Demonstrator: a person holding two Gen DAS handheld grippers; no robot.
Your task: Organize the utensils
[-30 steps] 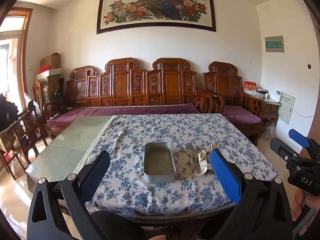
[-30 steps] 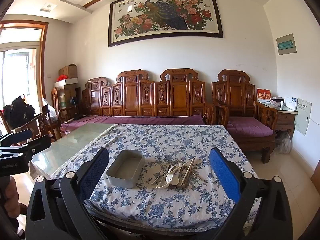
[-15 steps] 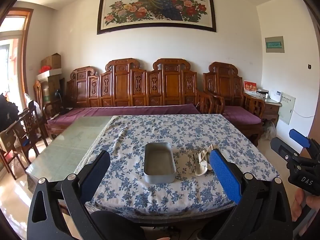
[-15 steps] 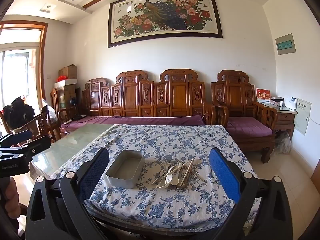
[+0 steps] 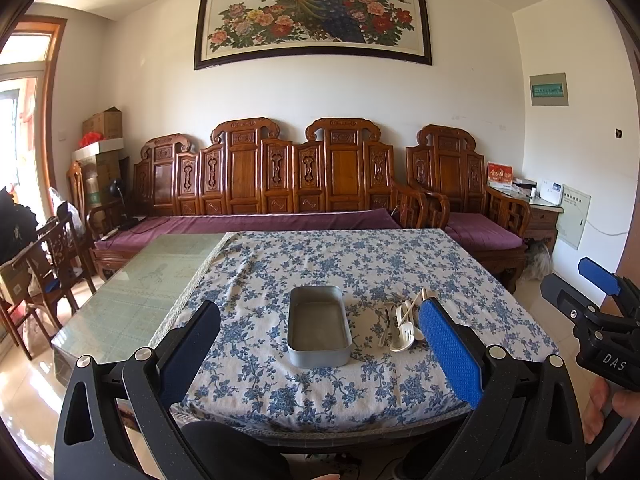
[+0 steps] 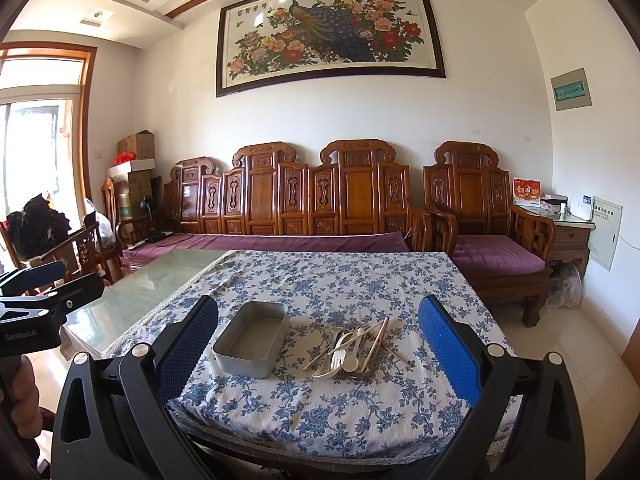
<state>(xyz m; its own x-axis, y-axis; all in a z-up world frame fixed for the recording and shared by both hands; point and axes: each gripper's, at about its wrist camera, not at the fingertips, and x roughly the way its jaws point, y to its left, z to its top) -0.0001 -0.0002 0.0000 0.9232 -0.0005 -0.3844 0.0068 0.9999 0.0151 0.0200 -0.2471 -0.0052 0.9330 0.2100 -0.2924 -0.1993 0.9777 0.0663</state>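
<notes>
I see a desk (image 5: 168, 280) with a glass top, mostly draped in a blue-flowered cloth (image 6: 360, 280), in a white-walled room with a carved wooden sofa (image 5: 280, 184) and a peacock painting (image 6: 332, 32). Near its front edge sits a shallow, round-cornered metal tin (image 6: 251, 338), just beside a loose heap of pale utensils (image 6: 352, 350). My left tongs (image 5: 320, 354) and right tongs (image 6: 318, 346) both hang wide apart, gripping nothing, short of the desk.

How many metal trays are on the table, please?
1. The tray stands on the flowered cloth, just left of the utensil pile, empty. No other tray shows; nothing on the table is big enough to hide one.
</notes>
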